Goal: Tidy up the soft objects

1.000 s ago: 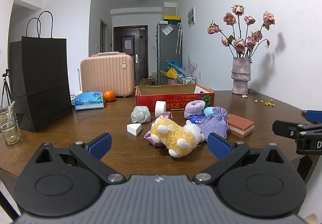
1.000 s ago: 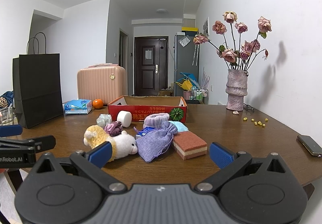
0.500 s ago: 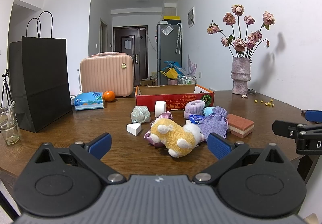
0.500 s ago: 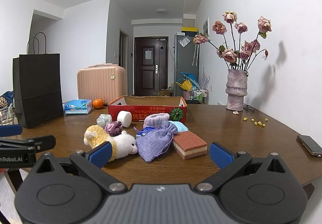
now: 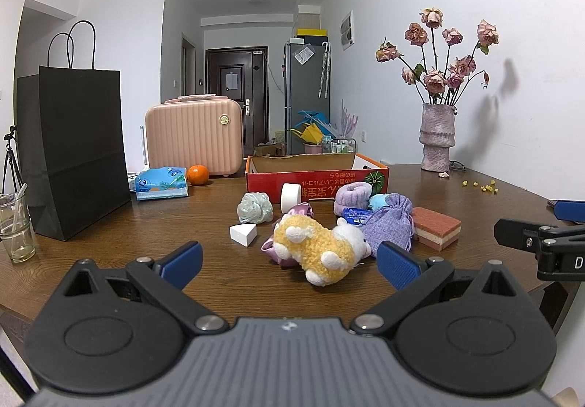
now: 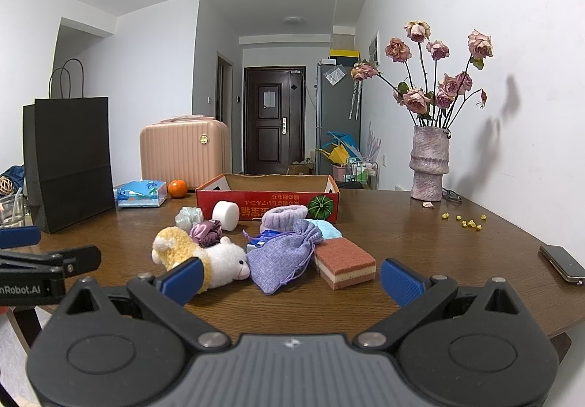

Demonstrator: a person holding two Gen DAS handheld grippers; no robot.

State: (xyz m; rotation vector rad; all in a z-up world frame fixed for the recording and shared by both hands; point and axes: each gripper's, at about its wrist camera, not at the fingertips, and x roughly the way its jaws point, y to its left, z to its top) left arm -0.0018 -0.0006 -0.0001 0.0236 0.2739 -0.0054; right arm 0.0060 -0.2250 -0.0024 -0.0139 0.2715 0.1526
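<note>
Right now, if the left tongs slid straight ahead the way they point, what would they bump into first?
Most likely the plush sheep, lying on the table right in line between the open left tongs. Behind it sit a purple satin scrunchie and the red cardboard box. Depth is hard to judge here.

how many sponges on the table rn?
2. A layered red sponge sits right of the purple pouch; a small white wedge sponge lies left of the plush toy. Others could be hidden in the pile.

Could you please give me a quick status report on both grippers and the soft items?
Left gripper open, empty. Right gripper open, empty. Plush sheep untouched among pile before red box. Nothing obstructing.
</note>
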